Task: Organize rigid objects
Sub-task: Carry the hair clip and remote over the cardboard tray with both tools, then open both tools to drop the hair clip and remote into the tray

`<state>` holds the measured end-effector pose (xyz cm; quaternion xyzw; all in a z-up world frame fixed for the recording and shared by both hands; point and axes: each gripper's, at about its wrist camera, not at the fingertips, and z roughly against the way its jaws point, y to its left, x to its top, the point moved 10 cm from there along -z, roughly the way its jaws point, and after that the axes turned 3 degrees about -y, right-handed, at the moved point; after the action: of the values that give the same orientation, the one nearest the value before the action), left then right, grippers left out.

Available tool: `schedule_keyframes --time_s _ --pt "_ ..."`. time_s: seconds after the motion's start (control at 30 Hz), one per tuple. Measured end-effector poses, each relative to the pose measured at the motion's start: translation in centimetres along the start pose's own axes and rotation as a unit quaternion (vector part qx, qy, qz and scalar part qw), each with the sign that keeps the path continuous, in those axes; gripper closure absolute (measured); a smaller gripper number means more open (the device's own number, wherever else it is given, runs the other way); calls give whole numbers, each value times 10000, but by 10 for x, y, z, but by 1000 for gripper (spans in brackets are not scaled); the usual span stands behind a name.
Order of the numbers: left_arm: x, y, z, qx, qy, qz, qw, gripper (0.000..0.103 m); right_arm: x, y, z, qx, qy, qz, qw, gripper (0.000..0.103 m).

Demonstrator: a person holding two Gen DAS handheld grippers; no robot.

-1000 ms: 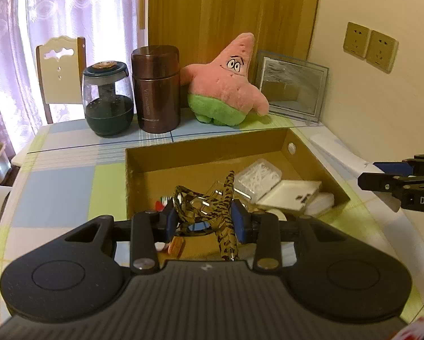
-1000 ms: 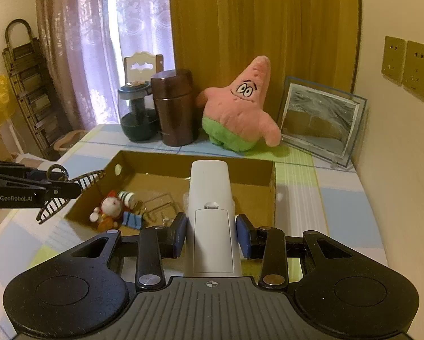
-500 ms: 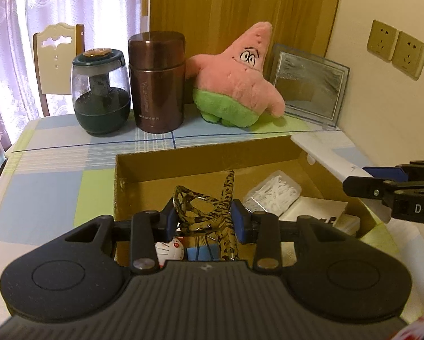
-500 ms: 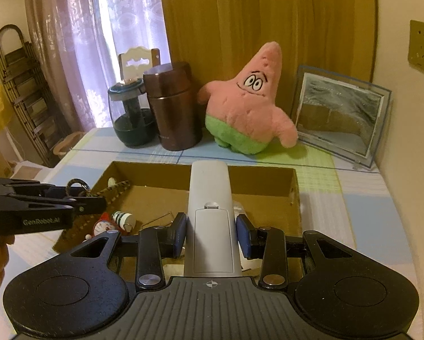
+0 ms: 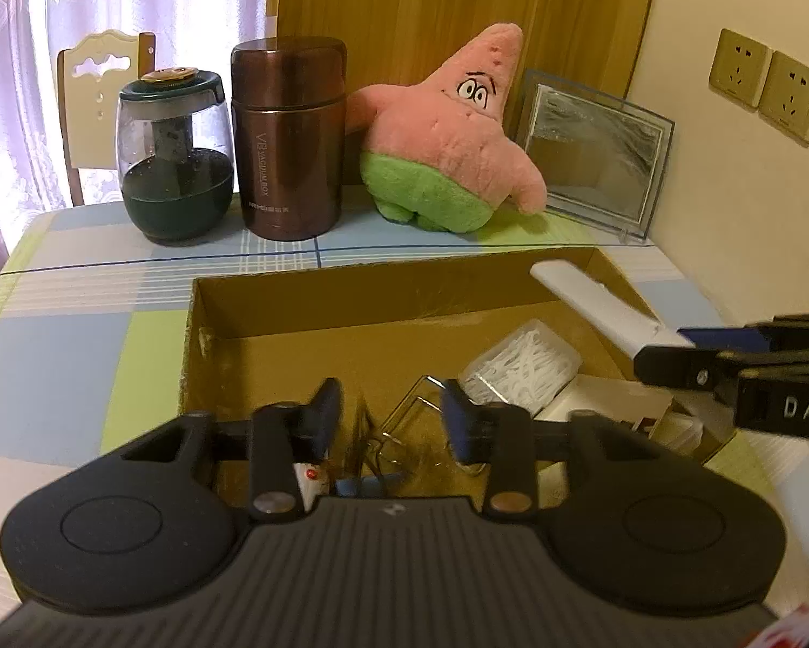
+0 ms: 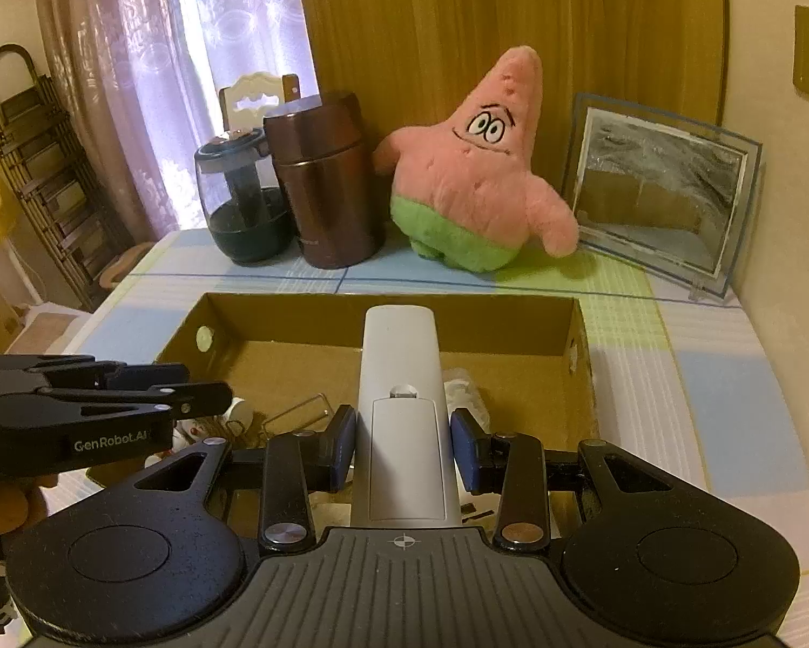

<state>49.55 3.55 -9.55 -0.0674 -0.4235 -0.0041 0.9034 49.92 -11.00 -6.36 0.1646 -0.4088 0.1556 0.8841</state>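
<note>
An open cardboard box (image 5: 350,291) sits on the checked table; it also shows in the right wrist view (image 6: 296,318). My left gripper (image 5: 391,421) is open over the box's near left part, with nothing between its fingers. Below it lie the patterned glasses (image 5: 372,443), blurred, beside a small white toy (image 5: 310,478). My right gripper (image 6: 403,440) is shut on a white remote control (image 6: 402,405), held over the box's right side; the remote also shows in the left wrist view (image 5: 593,302). A clear box of white sticks (image 5: 520,364) lies inside.
At the back of the table stand a dark green jar (image 5: 175,162), a brown vacuum flask (image 5: 288,140), a pink star plush (image 5: 458,135) and a glass picture frame (image 5: 593,162). The wall with sockets (image 5: 766,83) is at the right.
My left gripper opened and the patterned glasses dropped from it into the box. My right gripper moved further over the box with the remote.
</note>
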Motion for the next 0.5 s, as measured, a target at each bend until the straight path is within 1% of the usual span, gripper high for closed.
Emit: schedule_keyframes --time_s 0.03,0.23,0.5 --pt "1 1 1 22 -31 8 10000 46 0 0 0 0 5 4 10000 68" --pt "5 5 10 143 -150 -99 9997 46 -2 -2 0 -3 13 -54 10000 68" --pt "2 8 14 158 -118 -114 9997 46 1 2 -1 9 18 -75 10000 68"
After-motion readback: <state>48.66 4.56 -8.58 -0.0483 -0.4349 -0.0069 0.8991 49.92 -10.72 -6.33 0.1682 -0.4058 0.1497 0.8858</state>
